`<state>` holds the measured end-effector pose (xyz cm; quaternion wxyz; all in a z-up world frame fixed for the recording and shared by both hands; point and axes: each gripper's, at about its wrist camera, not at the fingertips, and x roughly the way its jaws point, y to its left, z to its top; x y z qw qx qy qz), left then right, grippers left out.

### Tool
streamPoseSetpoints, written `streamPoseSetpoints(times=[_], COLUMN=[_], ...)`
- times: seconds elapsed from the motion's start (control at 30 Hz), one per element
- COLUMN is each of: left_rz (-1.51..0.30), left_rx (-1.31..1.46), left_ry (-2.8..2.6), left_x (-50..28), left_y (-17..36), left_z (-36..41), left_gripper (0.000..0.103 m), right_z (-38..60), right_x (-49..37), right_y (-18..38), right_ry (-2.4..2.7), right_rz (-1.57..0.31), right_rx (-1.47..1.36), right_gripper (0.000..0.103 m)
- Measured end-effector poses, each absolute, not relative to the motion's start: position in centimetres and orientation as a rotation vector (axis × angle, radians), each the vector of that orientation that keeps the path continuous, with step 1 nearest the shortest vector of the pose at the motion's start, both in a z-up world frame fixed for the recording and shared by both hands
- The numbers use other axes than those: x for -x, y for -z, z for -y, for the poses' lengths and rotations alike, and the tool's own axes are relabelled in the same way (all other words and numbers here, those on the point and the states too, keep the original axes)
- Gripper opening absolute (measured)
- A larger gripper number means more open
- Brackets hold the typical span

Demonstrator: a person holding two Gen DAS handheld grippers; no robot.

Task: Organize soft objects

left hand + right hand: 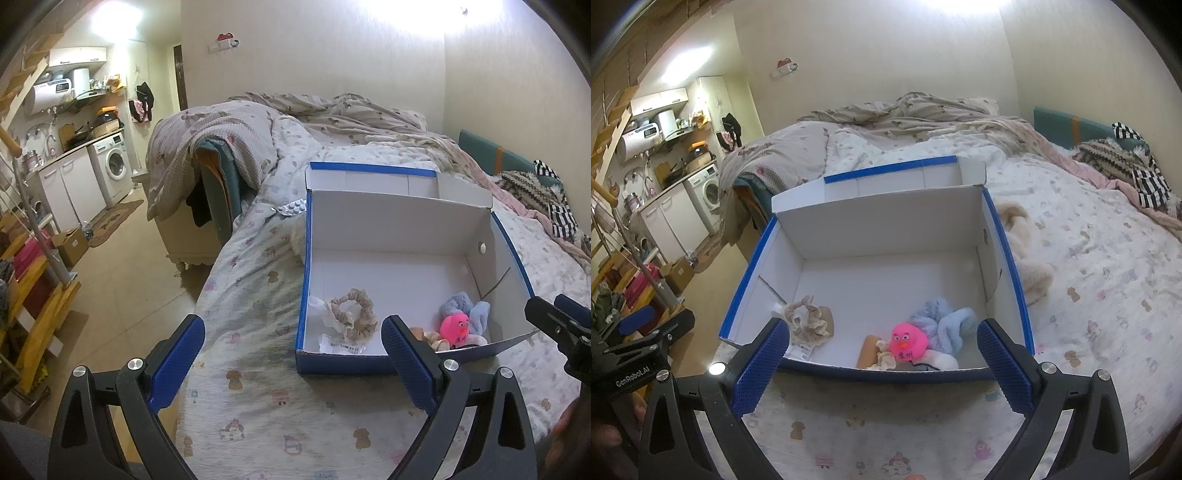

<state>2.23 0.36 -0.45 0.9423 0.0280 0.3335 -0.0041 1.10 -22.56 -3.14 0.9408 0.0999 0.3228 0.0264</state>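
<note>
Both tools empty, jaws spread wide: left gripper [293,345] and right gripper [882,352] hover just short of the open blue-and-white cardboard box [1010,240] on the bed. Ahead of the right gripper lie the pink rubber duck [908,343], pale-blue fluffy cloth [945,325] and beige fabric scrunchie [809,321]. Judged step: between placements. Next likely target, the cream plush toy [1030,258], lies beyond the box's right wall.

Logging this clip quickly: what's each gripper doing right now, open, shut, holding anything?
Left gripper: open, holding nothing, over the bedsheet by the blue box.
Right gripper: open, empty, at the box's near wall.
</note>
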Motion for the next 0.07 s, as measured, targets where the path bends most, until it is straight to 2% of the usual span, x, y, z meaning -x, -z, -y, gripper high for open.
streamPoseSetpoints(times=[0.07], left_rz=[-0.681], left_rx=[-0.062], left_ry=[0.012], left_x=[-2.23], left_y=[0.49], left_z=[-0.34], left_gripper=[0.096], right_z=[22.56], right_x=[-1.18], right_y=[3.10], right_ry=[-0.053], right_rz=[-0.659], right_rx=[-0.204], right_gripper=[0.103])
